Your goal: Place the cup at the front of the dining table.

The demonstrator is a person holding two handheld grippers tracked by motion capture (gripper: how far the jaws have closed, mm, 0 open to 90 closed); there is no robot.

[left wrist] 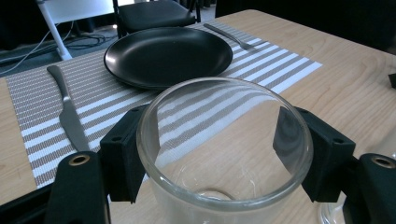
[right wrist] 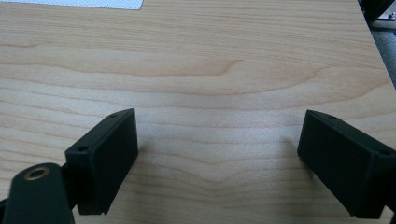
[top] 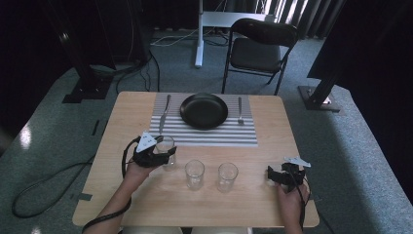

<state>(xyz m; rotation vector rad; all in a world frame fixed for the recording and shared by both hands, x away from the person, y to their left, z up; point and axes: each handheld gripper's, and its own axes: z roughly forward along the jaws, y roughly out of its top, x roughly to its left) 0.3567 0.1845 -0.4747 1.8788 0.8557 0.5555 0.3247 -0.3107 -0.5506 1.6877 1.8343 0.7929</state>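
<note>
Left gripper (left wrist: 219,154) clamps a glass (left wrist: 224,140) (right gripper (right wrist: 219,158) gapes over bare table (right wrist: 210,60)).

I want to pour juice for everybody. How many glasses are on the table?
3: one glass held in the left tongs near the knife, a middle glass, and a right glass.

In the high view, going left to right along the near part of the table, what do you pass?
Left gripper shut on a glass → second glass → third glass → right gripper, open on bare table.
</note>
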